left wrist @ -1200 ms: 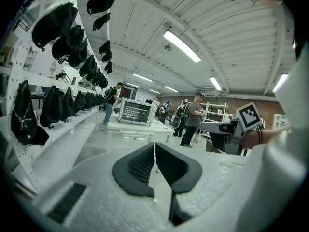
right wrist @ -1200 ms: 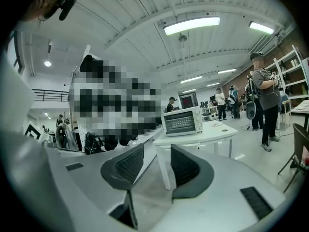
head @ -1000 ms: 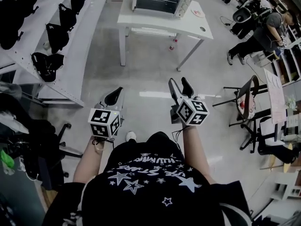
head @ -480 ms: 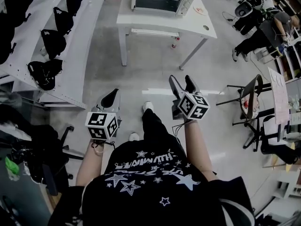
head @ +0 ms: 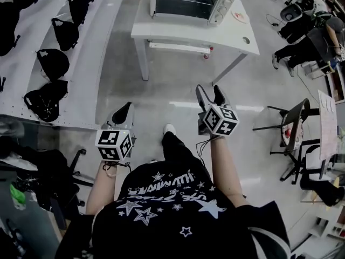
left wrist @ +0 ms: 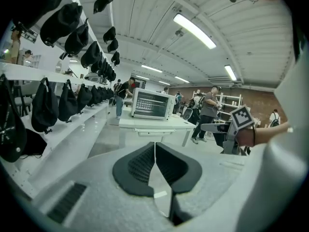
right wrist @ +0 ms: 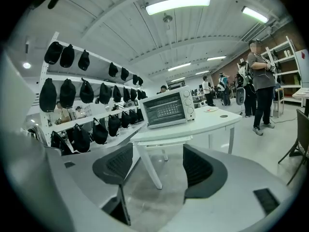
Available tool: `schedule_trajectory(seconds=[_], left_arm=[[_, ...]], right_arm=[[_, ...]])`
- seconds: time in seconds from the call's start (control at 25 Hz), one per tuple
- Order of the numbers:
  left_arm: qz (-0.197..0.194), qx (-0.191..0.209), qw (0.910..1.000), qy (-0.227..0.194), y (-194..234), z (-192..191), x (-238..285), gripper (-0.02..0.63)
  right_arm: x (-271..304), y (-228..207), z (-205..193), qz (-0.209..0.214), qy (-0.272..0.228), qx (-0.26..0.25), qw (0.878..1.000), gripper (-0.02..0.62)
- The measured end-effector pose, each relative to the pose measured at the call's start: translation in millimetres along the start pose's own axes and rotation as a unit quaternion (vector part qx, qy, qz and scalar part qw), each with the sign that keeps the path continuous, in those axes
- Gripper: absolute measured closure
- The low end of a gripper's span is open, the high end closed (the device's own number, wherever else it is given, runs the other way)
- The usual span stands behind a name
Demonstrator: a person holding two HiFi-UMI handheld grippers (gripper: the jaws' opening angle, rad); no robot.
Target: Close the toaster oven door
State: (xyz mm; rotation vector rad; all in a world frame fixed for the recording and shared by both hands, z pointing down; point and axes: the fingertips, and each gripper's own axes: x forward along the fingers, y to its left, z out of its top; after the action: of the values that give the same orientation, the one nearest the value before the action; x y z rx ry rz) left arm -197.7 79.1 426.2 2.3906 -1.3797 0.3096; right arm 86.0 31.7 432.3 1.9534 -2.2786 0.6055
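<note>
- The one toaster oven [head: 190, 1] stands with its door shut on the one white table [head: 226, 34], well apart in front of your two grippers.
- Your left gripper [head: 124, 114] is clenched on nothing.
- Your right gripper [head: 209, 96] has its jaws wide apart and closing, with nothing between them.

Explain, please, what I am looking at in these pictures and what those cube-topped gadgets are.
There is no robot: a person holds a hand-held claw in each hand, and the marked cubes are part of them. One picture comes from a camera on the person's head, looking down; the other two from cameras riding on each claw. The left claw is shut and empty; the right claw is open, just closing, with nothing between its jaws. Ahead, a toaster oven stands on a white table, its door apparently shut already.
</note>
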Motion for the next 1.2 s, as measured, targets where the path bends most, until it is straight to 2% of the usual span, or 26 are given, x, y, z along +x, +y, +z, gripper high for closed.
schedule_trajectory(seconds=[0.24, 0.44, 0.92, 1.2], left_arm=[[0.007, 0.005, 0.9999, 0.007, 7, 25, 71, 0.583], [0.021, 0.002, 0.9996, 0.02, 18, 32, 113, 0.583], [0.055, -0.013, 0.997, 0.053, 24, 25, 184, 0.583], [0.058, -0.009, 0.9954, 0.075, 32, 12, 214, 0.583]], right_arm=[[67, -48, 7, -0.01, 0.02, 0.008, 1.0, 0.29], [111, -75, 0, -0.02, 0.044, 0.0, 0.999, 0.305], [192, -127, -34, -0.031, 0.094, 0.012, 0.995, 0.374], [231, -147, -49, -0.045, 0.096, -0.018, 0.994, 0.394]])
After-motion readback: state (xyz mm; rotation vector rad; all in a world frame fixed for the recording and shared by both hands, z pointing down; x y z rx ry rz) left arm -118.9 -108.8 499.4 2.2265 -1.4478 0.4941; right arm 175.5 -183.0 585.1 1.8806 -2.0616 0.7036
